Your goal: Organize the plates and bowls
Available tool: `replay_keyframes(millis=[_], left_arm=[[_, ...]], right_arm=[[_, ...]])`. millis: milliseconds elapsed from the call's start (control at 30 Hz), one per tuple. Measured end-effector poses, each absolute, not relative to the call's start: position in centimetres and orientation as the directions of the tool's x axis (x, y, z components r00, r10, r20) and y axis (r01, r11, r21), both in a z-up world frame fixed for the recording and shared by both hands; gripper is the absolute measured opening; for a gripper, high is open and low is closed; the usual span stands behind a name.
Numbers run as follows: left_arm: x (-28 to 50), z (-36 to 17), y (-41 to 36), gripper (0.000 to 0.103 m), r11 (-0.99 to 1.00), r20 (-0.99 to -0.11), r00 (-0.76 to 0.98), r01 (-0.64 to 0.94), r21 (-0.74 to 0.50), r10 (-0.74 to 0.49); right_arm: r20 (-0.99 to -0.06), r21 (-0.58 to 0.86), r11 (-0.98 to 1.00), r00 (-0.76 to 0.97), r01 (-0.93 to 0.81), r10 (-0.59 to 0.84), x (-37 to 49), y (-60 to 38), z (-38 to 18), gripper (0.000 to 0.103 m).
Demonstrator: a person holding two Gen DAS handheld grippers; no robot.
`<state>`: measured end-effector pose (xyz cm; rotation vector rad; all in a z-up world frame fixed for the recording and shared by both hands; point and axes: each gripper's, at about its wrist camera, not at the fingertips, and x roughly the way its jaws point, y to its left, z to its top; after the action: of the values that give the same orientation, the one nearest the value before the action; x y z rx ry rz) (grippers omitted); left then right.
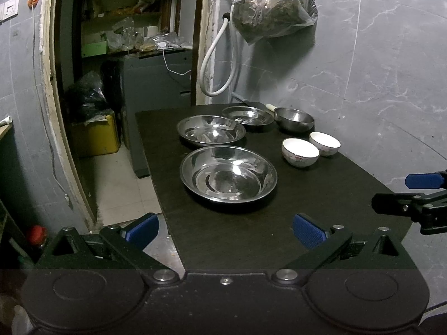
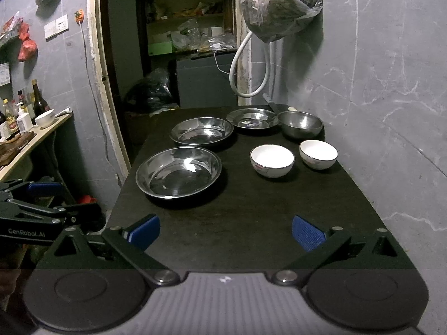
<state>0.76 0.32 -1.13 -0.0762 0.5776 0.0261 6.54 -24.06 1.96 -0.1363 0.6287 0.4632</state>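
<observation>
The near half of the counter [image 2: 251,223] lay bare, open to approach. Farther back, three steel plates [image 2: 178,171] lined its left edge and three bowls [image 2: 272,160] its right. A narrow lane ran between them. A hanging bag [image 2: 282,5] overhung the far right corner.

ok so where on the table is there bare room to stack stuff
The near end of the table is bare, between the nearest steel plate, the white bowls and both open grippers. A narrower bare strip runs right of the bowls along the wall. The far end is crowded: two plates and a steel bowl sit close together.
</observation>
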Motion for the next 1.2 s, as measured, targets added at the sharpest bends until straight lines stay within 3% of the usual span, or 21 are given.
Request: replay_keyframes(millis=[833,1200], left_arm=[[1.6,-1.4,-0.2,0.102,0.997,-0.565,0.825,-0.046,-0.063,0.002],[3.2,-1.7,0.1,0.102,0.991,-0.600,0.798,-0.120,-0.063,0.059]], right_arm=[[-0.608,0.015,0.894,0.705,-0.448,0.364,7.4,-24.3,1.8,0.103],[-0.637,0.028,0.874,0.665,-0.485,0.389,9.9,-24.3,1.0,0.103]])
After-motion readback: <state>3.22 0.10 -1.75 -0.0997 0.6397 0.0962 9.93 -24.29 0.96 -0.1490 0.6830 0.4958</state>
